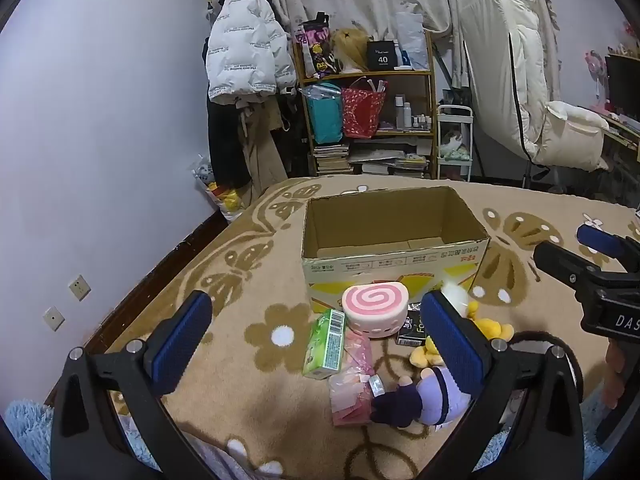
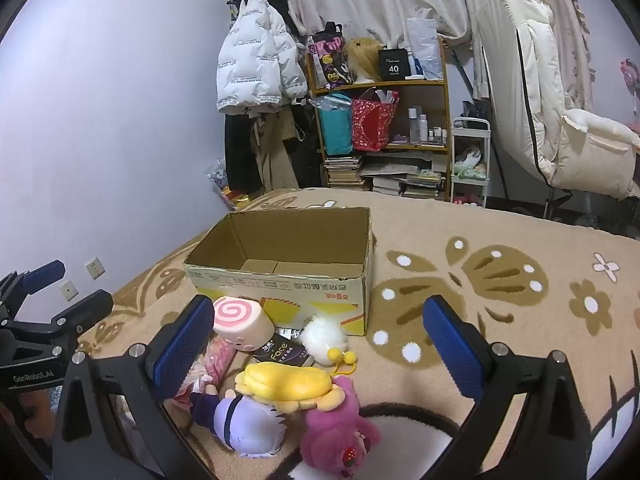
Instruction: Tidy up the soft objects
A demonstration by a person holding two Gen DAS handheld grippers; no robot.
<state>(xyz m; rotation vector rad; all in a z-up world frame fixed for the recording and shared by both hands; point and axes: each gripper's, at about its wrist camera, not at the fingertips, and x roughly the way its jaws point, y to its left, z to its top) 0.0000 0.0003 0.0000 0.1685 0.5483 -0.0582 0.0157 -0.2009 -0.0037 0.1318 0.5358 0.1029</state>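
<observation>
An open, empty cardboard box (image 1: 394, 256) (image 2: 280, 280) stands on the beige flowered blanket. In front of it lie a pink swirl-roll cushion (image 1: 376, 312) (image 2: 240, 326), a purple-clothed doll (image 1: 424, 398) (image 2: 244, 420), a yellow plush (image 1: 488, 330) (image 2: 288, 388), a pink bear plush (image 2: 336, 436) and a white fluffy plush (image 2: 320, 338). My left gripper (image 1: 316, 336) is open above the pile. My right gripper (image 2: 320, 340) is open above the plushes and also shows at the right edge of the left wrist view (image 1: 592, 264).
A green packet (image 1: 326, 344), pink packets (image 1: 352, 384) and a black "Face" packet (image 2: 280, 350) lie among the toys. Behind the bed stand a shelf (image 1: 368, 108) with bags and books, a coat rack (image 1: 244, 60) and a padded chair (image 1: 532, 92). The wall is at left.
</observation>
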